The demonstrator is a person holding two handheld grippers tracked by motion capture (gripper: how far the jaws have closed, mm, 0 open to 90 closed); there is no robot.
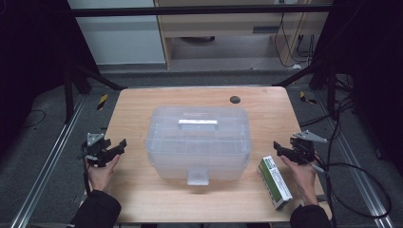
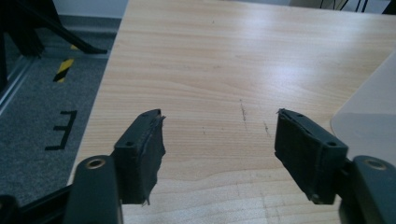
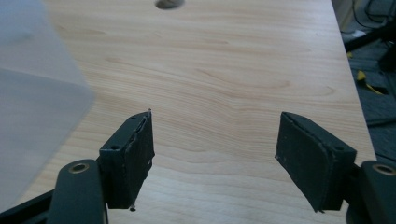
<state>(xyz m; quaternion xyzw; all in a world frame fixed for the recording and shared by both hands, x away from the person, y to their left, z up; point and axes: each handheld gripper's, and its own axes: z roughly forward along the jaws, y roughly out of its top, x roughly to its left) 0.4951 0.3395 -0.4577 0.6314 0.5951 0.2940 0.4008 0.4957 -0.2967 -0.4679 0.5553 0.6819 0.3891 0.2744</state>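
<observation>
- Left gripper: jaws stood wide, empty.
- Right gripper: jaws wide, empty.
- Clear plastic box: lay between both grippers, apart from each; judged light, slippery, flexing; best clamped at side walls.
- Green-white carton: just beside right gripper, hand-side.

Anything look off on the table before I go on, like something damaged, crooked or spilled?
One thing: the pad on the left hand-held gripper looks frayed, its left pad ragged and peeling at the edge. The clear storage box sits closed and square; the green-and-white carton lies flat beside it. No spill.
</observation>
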